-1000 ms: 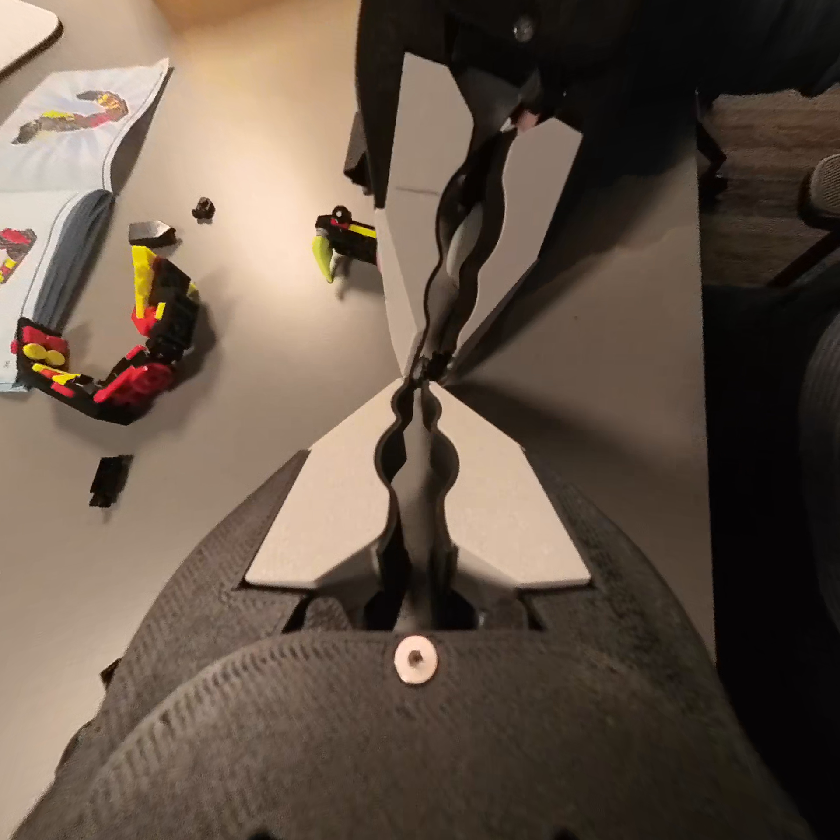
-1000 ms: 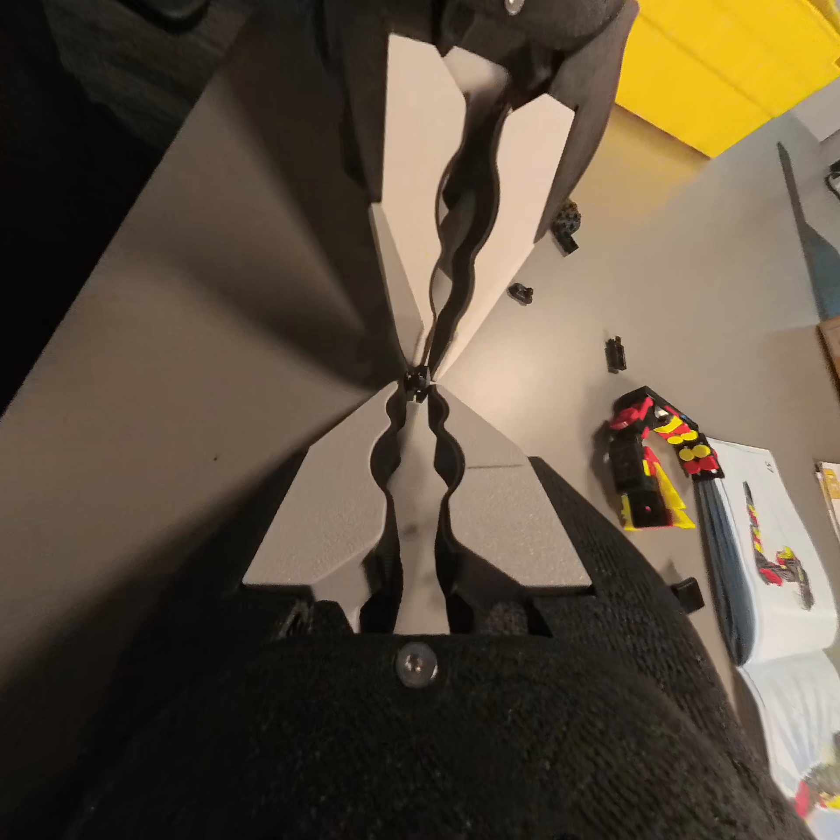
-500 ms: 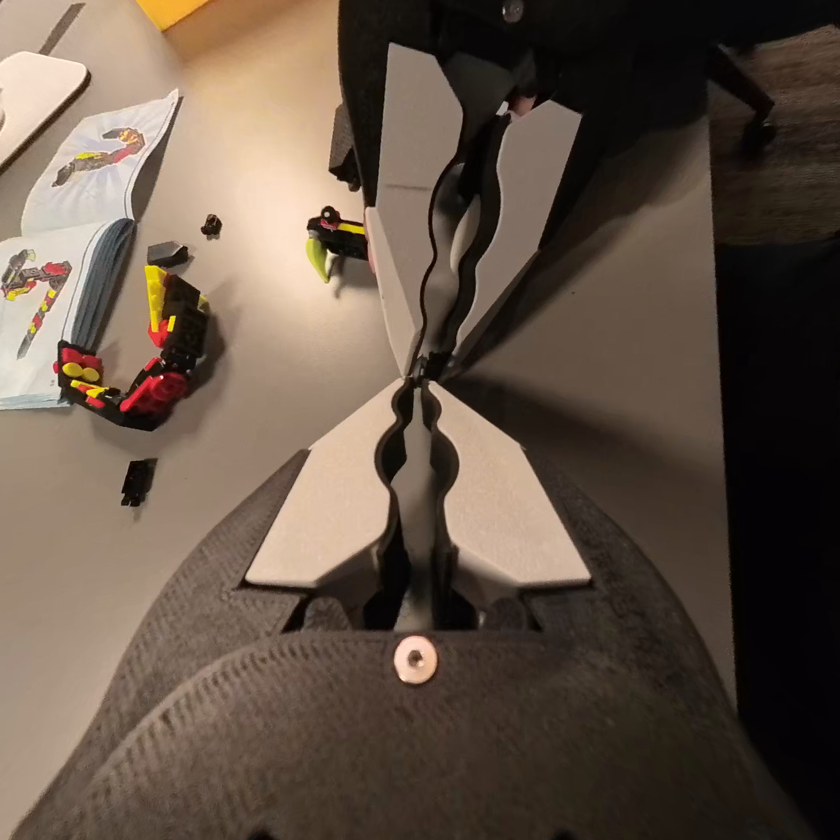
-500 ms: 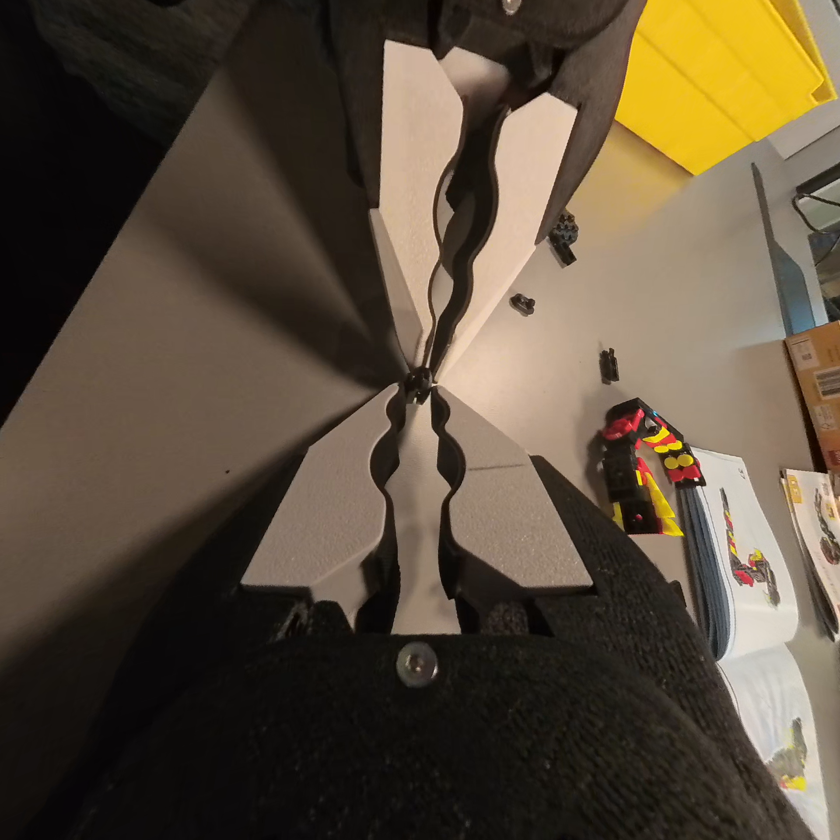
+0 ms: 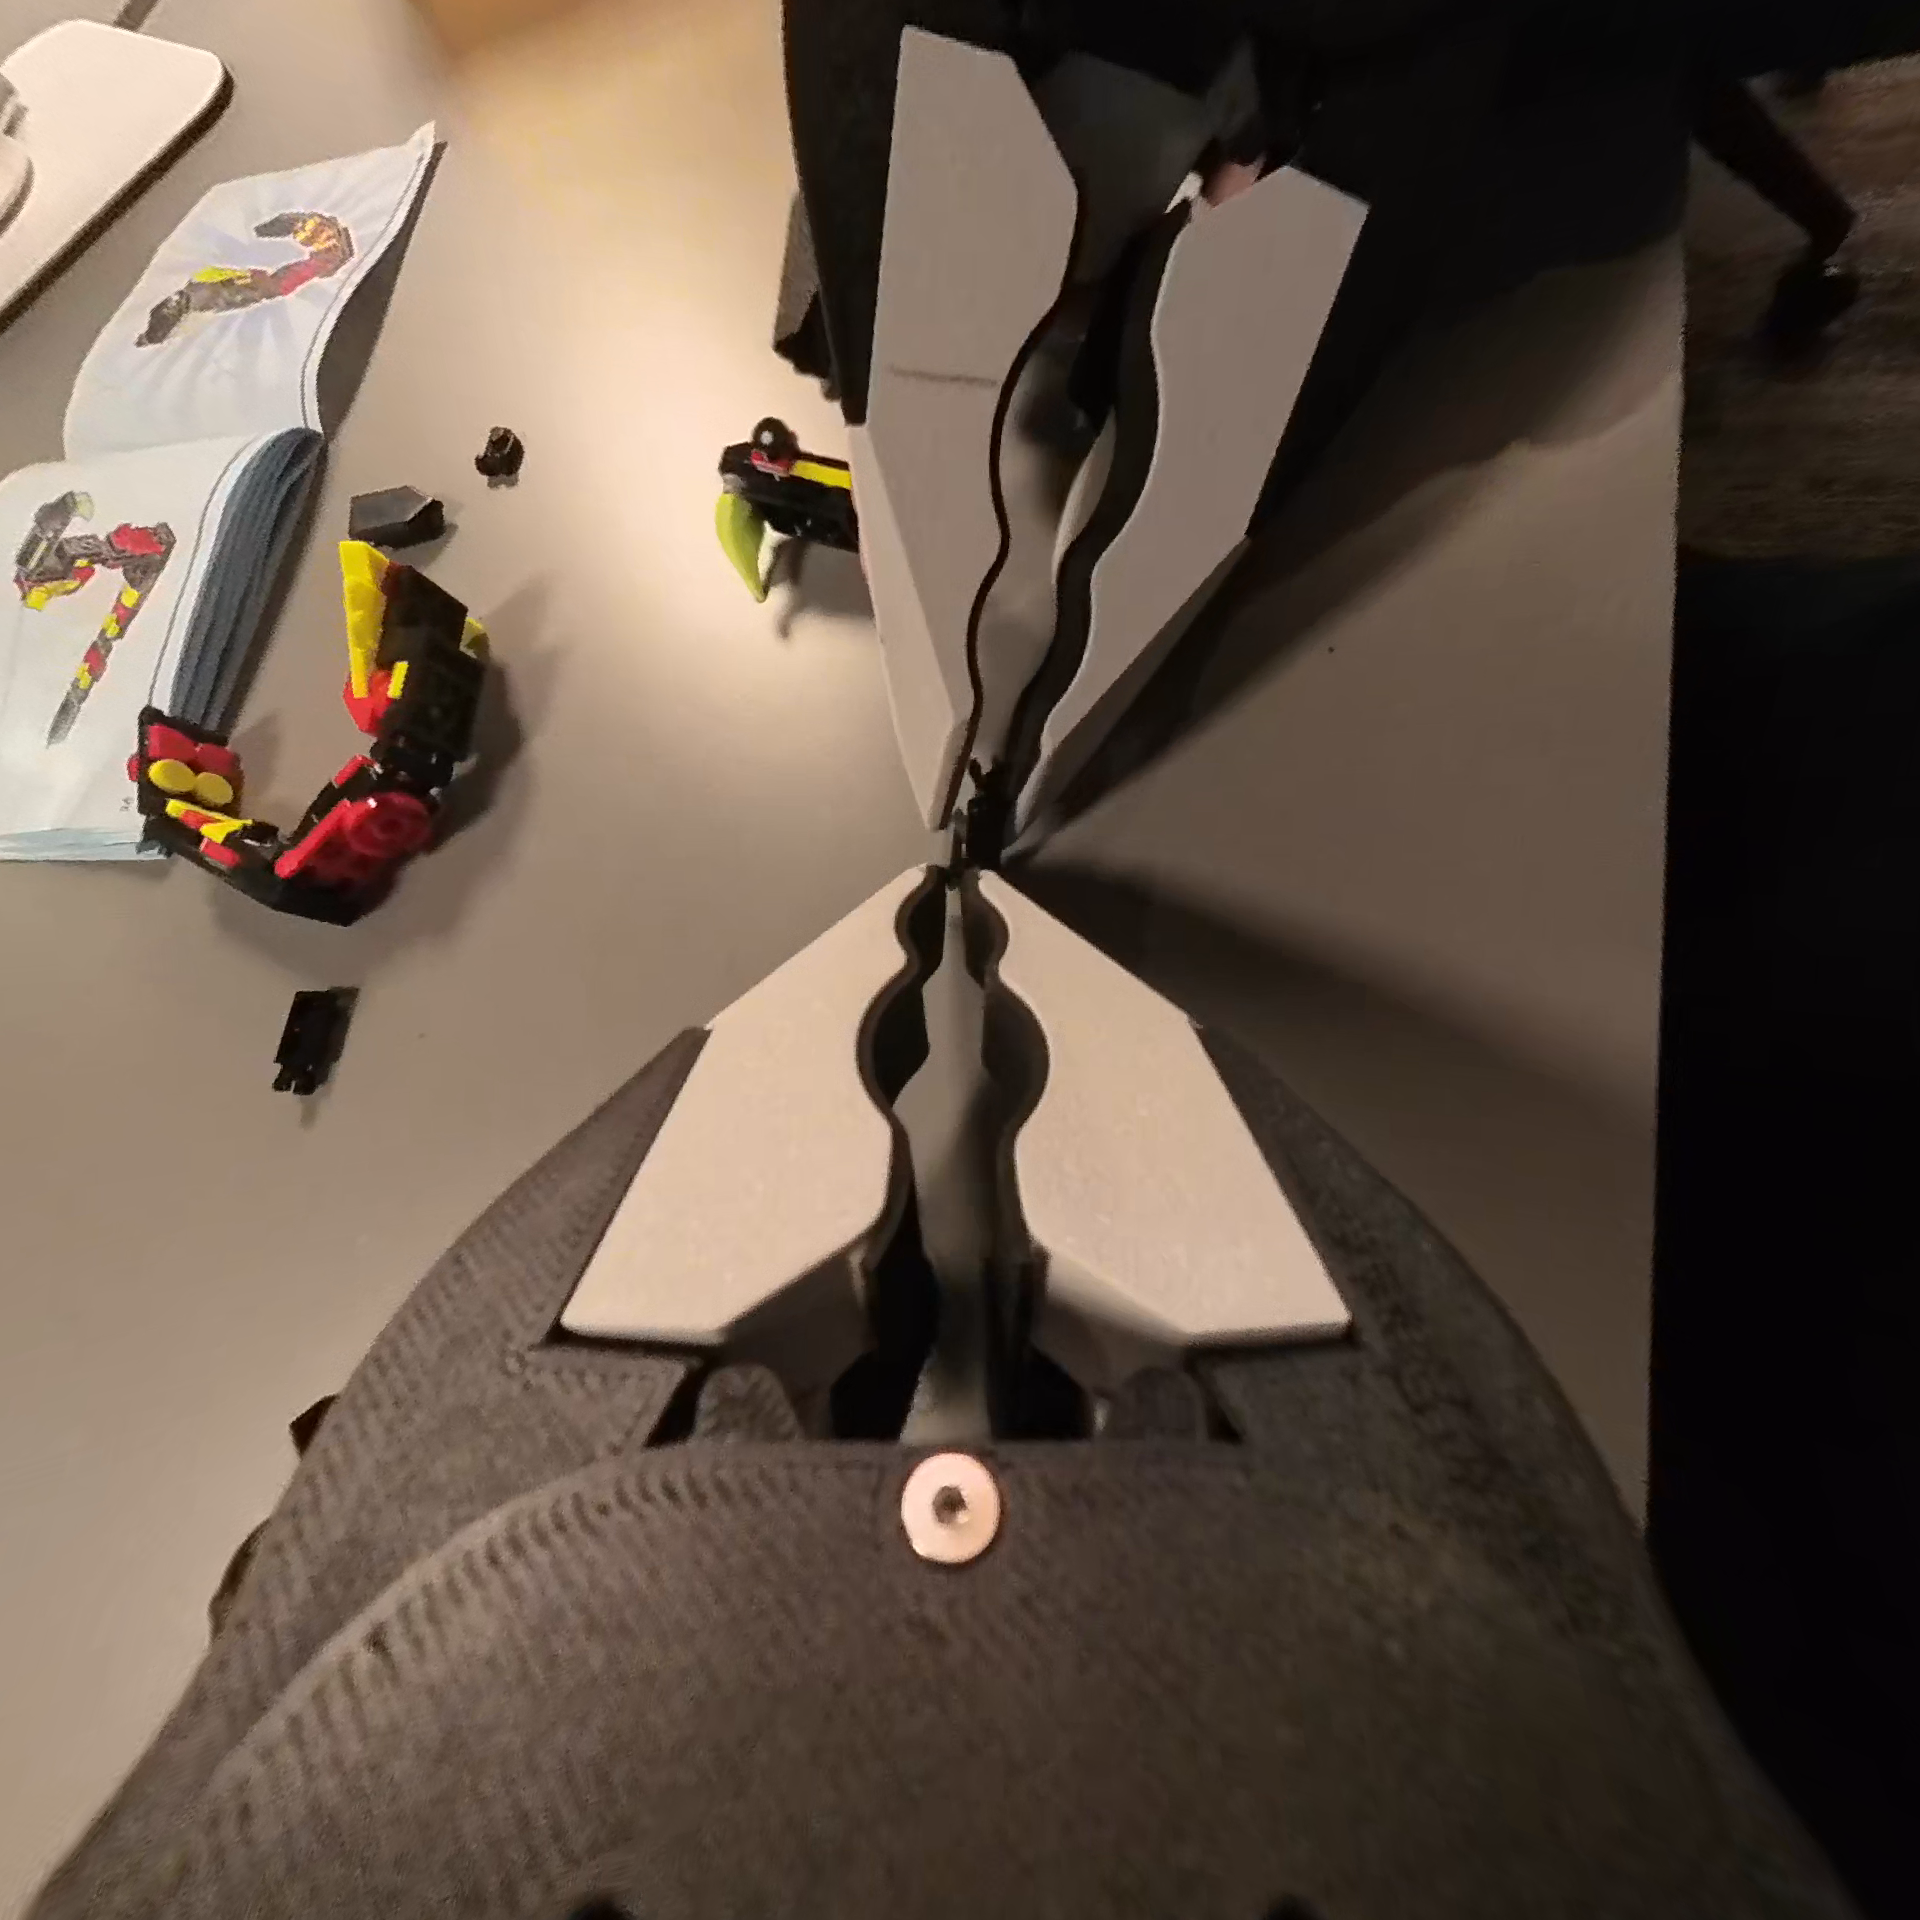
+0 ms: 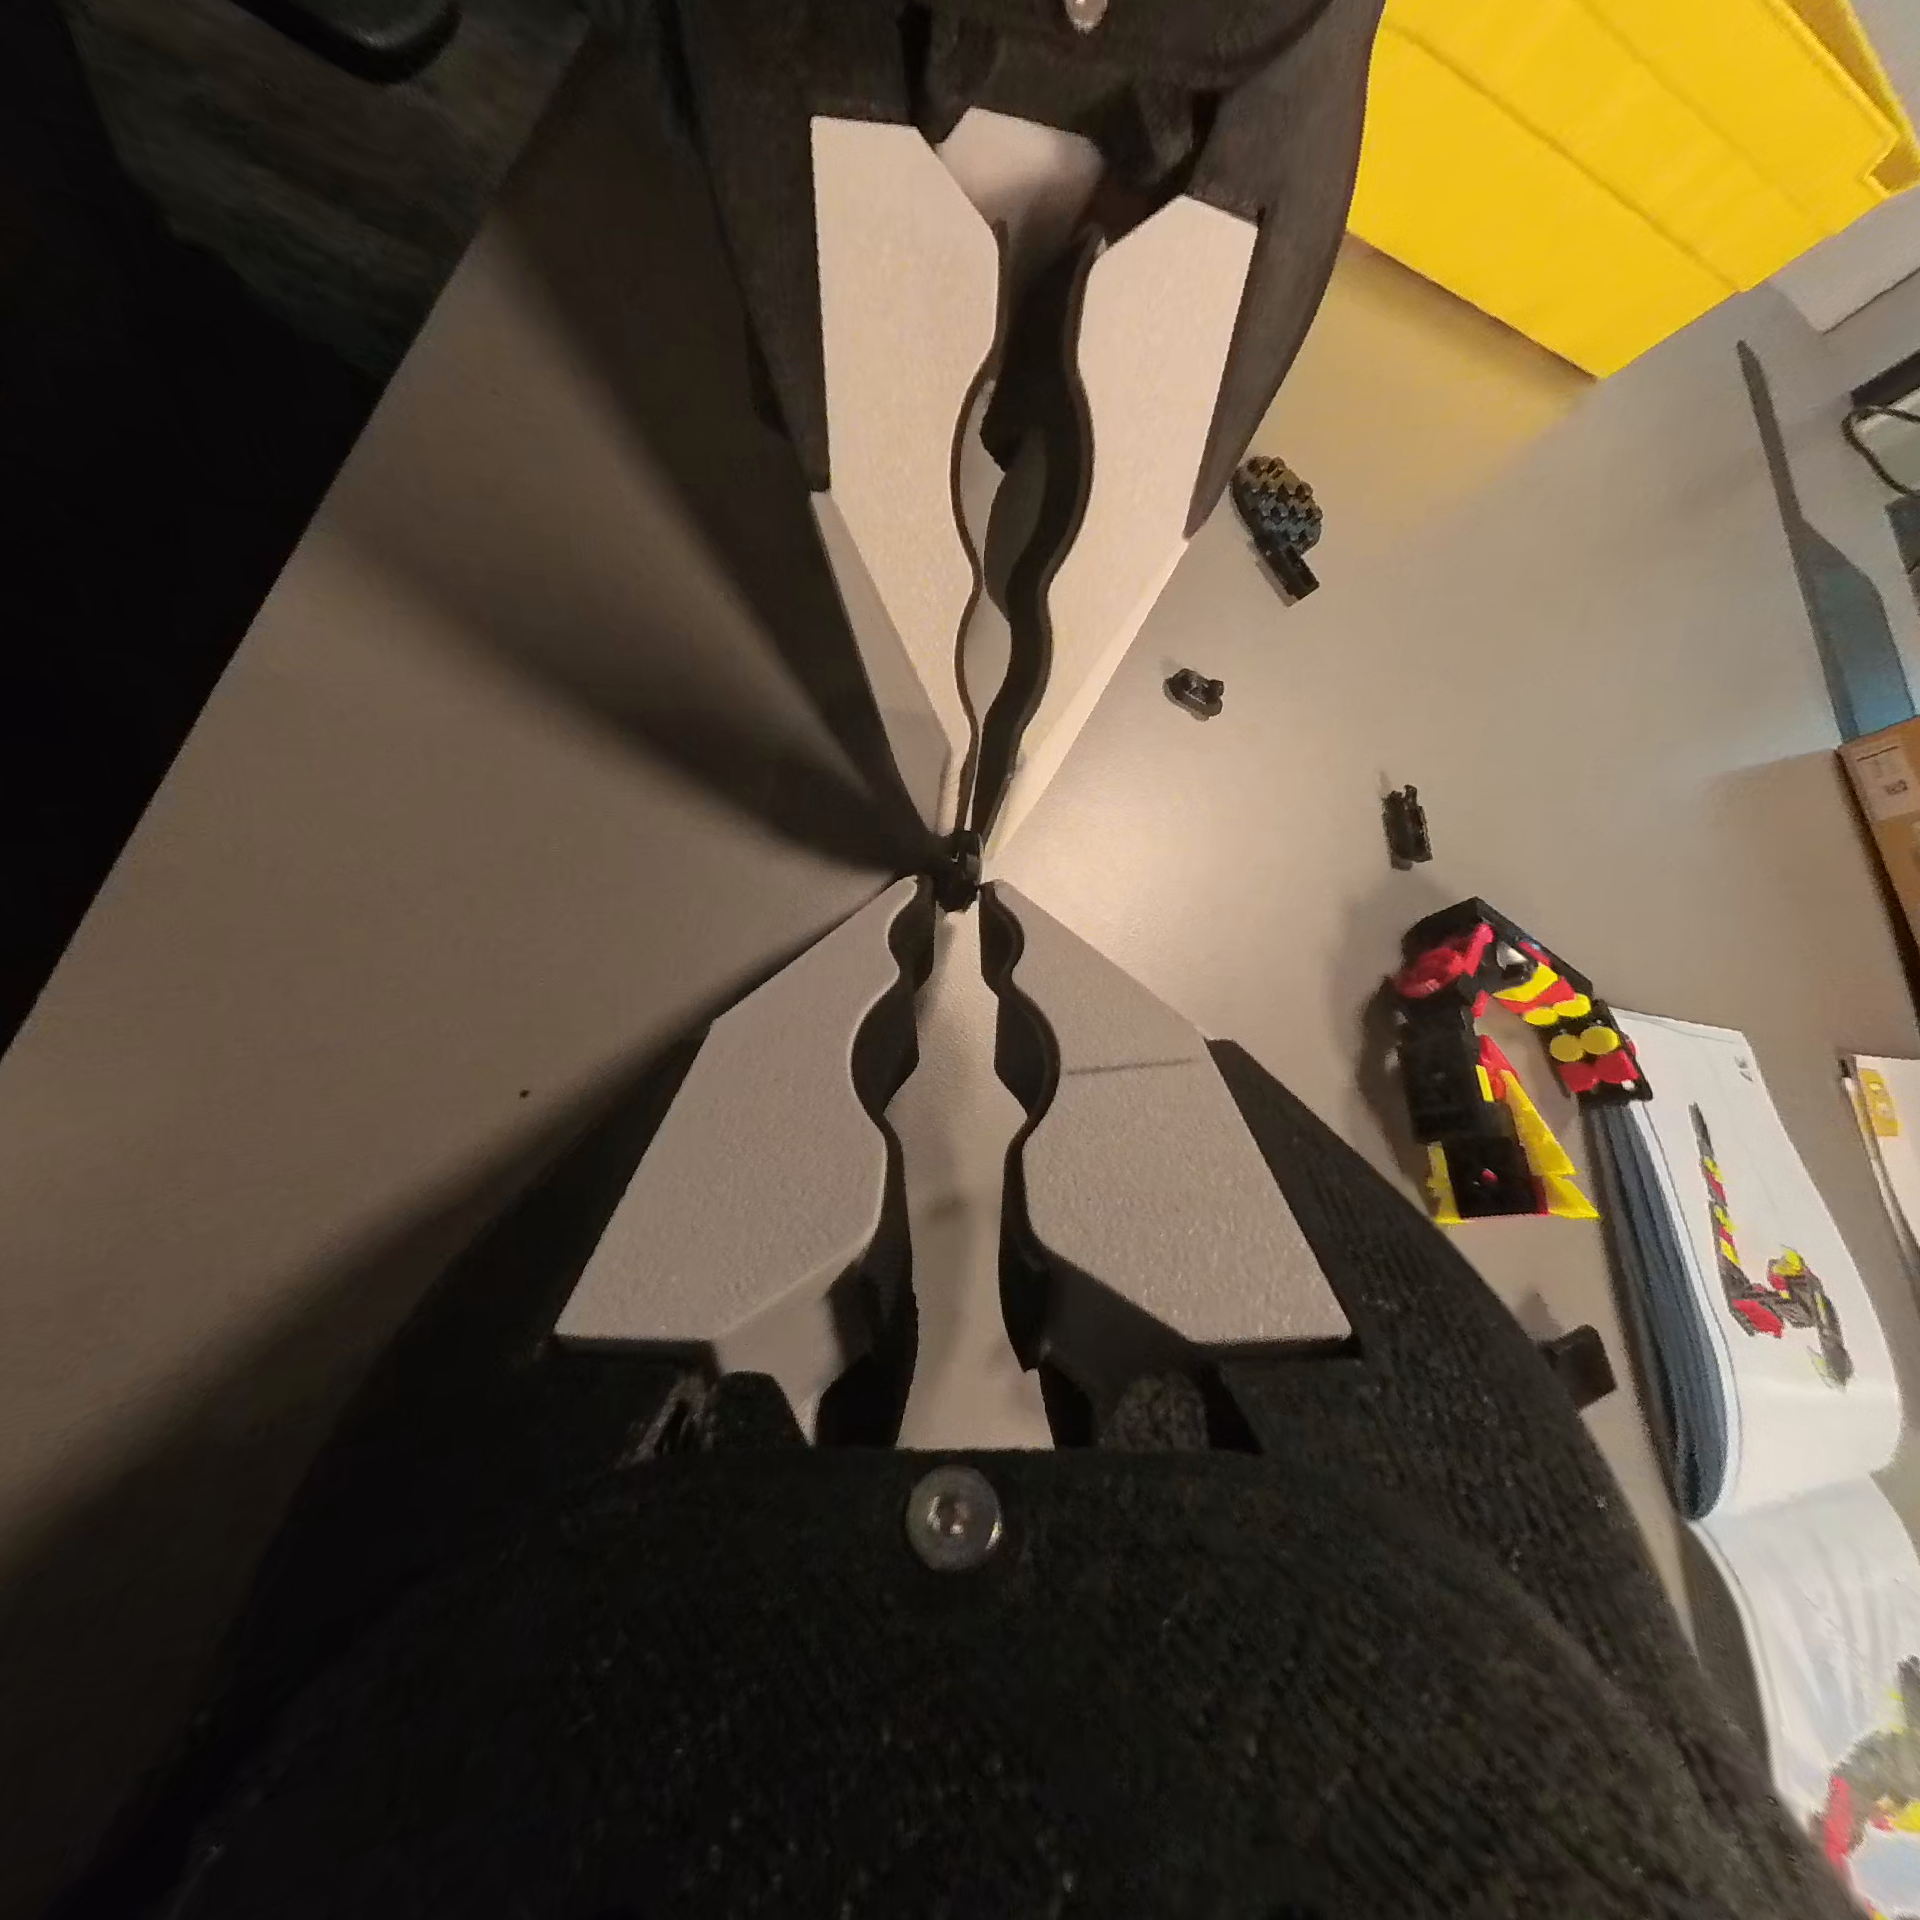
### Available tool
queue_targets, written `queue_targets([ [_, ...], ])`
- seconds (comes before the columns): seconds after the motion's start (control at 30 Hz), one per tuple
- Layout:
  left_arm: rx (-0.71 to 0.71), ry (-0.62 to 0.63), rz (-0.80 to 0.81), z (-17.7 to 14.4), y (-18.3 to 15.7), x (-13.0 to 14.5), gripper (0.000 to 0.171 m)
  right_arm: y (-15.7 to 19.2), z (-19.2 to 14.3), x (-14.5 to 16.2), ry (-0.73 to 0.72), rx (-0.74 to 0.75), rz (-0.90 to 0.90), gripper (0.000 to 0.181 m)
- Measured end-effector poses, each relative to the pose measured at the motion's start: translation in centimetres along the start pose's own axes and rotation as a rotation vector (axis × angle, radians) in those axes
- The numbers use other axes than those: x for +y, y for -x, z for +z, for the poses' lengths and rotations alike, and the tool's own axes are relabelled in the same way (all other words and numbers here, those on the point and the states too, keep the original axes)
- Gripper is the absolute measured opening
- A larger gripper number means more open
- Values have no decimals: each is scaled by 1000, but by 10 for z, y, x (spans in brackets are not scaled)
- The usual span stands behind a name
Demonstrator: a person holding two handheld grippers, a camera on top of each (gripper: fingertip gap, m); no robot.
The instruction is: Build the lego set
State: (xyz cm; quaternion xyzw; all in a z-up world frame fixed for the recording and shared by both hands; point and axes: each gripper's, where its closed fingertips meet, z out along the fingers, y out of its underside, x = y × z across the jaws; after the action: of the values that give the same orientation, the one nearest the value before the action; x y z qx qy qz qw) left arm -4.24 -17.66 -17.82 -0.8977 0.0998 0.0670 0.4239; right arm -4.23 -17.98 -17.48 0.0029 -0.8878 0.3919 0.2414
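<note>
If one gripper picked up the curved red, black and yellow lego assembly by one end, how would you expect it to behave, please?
The lego assembly would probably sag or swing: it bends in segments, suggesting joints. It looks light, being small plastic bricks. Its thin yellow pieces stick out and might pop off if squeezed.

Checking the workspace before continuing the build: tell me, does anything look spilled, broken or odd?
Nothing stands out. Loose black pieces and the red-yellow-black assembly lie beside the open booklet on the table.

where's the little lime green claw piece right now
In the left wrist view, the lime green claw lies on the table, upper middle, just left of the right gripper's finger, on a small black and yellow assembly.
</note>
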Motion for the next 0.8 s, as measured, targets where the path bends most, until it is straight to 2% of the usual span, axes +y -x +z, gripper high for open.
queue_targets([
  [0.37,44,12,-134,1,-1,0,2,1,3,1,48,-77,76,8],
  [0.6,78,20,-152,0,-5,1,1,4,1,-1,51,-148,95,3],
  [0.8,120,16,-205,-1,-5,2,1,3,2,-1,16,-163,268,3],
])
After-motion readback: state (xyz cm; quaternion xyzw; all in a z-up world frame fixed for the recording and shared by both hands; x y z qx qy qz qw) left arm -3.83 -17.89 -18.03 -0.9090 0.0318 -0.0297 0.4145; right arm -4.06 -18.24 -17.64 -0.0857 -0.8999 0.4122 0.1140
